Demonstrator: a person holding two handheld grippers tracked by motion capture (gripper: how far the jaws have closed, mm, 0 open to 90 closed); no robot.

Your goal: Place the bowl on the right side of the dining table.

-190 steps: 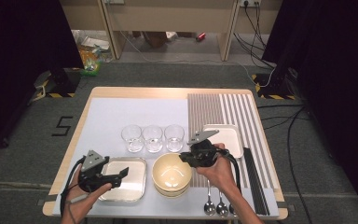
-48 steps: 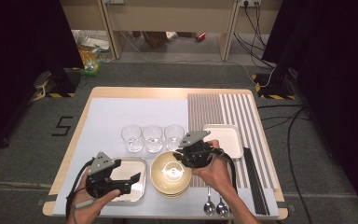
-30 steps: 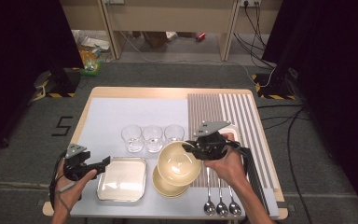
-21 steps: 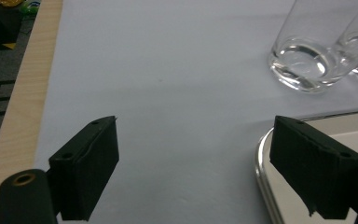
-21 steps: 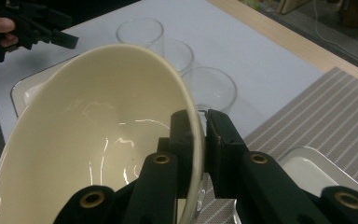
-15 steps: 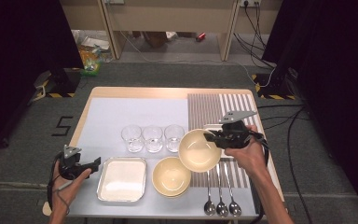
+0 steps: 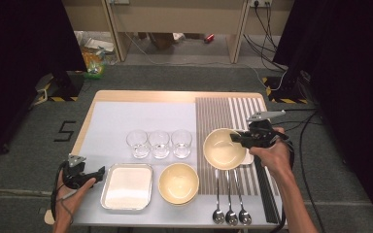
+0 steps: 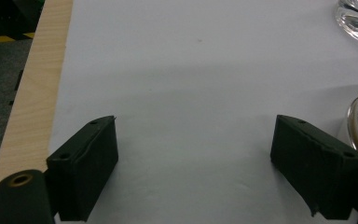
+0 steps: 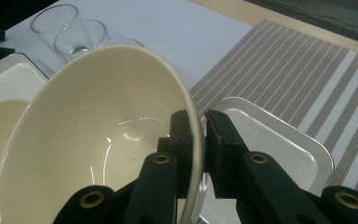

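My right gripper clamps the right rim of a cream bowl, one pad inside the wall and one outside, so the bowl hangs tilted to the left of my hand, above the striped mat on the right part of the counter. In the right gripper view the bowl rises in front of the jaws, its rim pinched tight between them, and a small white dish lies on the mat just beyond and under it. A second cream bowl stands on the counter nearer and to the left, apart from the held one. Three glasses stand in a row to the left of the held bowl, and three spoons lie near the counter's near edge. On the floor to the left of the counter, a dark mark reads "5". My left gripper rests at the near left corner, just beside a metal tray, jaws spread wide with bare white counter between them and gripping nothing.
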